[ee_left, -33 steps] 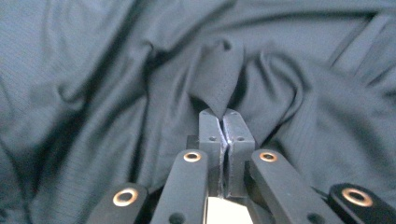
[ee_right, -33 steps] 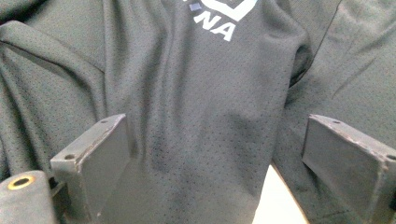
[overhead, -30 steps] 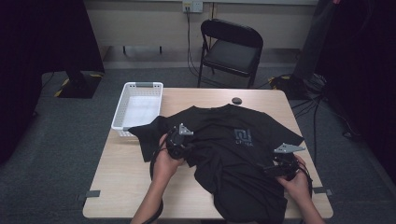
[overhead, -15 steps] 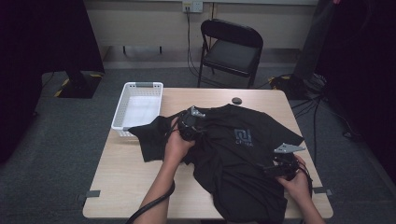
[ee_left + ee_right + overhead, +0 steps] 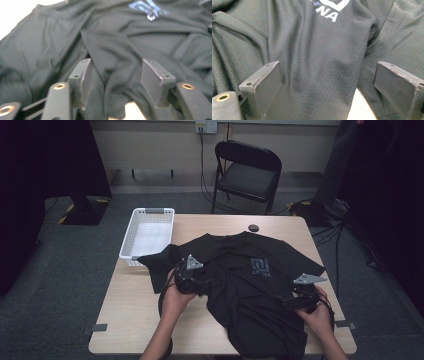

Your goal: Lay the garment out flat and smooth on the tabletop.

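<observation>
A black T-shirt (image 5: 250, 280) with a pale chest logo (image 5: 261, 266) lies spread and rumpled on the wooden table (image 5: 135, 305), its hem hanging over the near edge. My left gripper (image 5: 202, 282) rests at the shirt's left side. Its jaws have just been opening, and a loose fold of the shirt (image 5: 120, 45) lies between them (image 5: 116, 63) without being pinched. My right gripper (image 5: 290, 297) sits at the shirt's right side near the table's front right. It (image 5: 328, 66) stands wide open with the shirt cloth (image 5: 317, 50) lying flat between the pads.
A white plastic basket (image 5: 147, 232) stands at the table's back left, touching the shirt's left sleeve. A small black round object (image 5: 253, 227) lies near the far edge. A black folding chair (image 5: 247, 170) stands behind the table. Bare wood shows at the front left.
My left gripper pushed forward over the shirt, then drew back toward the person, and the fold it held now lies loose. The right gripper has kept still.
</observation>
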